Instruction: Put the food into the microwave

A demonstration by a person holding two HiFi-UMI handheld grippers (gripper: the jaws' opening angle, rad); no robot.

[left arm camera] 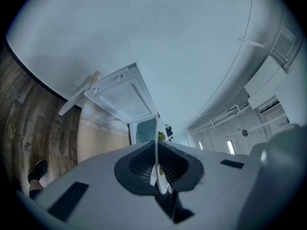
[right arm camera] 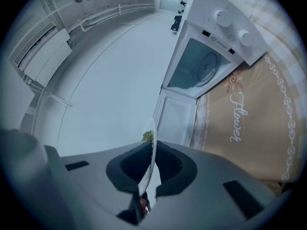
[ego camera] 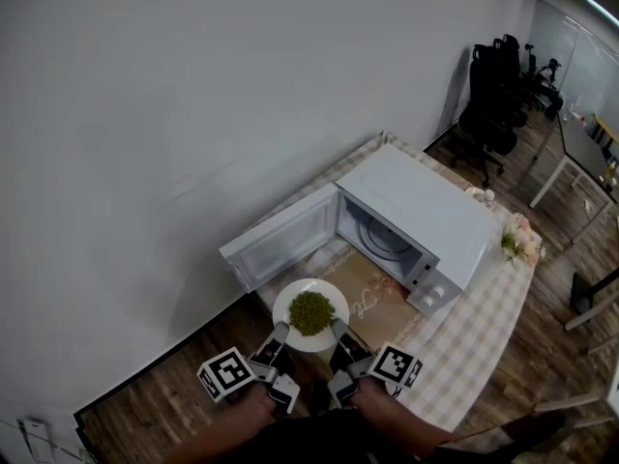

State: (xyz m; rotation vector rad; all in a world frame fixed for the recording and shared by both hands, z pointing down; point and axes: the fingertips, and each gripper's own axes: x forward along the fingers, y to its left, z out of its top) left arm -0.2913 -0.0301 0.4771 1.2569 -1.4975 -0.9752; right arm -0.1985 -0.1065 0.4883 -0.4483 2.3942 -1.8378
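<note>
- Left gripper (ego camera: 279, 336) and right gripper (ego camera: 340, 334) each pinch the plate (ego camera: 288, 300) by its near rim, jaws pressed onto the edge, one on either side.
- Plate w/ green food (ego camera: 310, 312) sits between them, near the microwave (ego camera: 426, 211) opening and over the mat (ego camera: 375, 293).
- Door (ego camera: 280, 242) is swung wide; cavity looks free.
- Step, prob.: carry fwd into the cavity.
- Keep plate level and move both grippers as one.
- Stay right of the door, clear the sill, then lower onto the turntable (ego camera: 387, 241).

One microwave (ego camera: 416, 222), one plate (ego camera: 282, 309), two grippers (ego camera: 280, 334) (ego camera: 339, 333), one table (ego camera: 484, 329).
</note>
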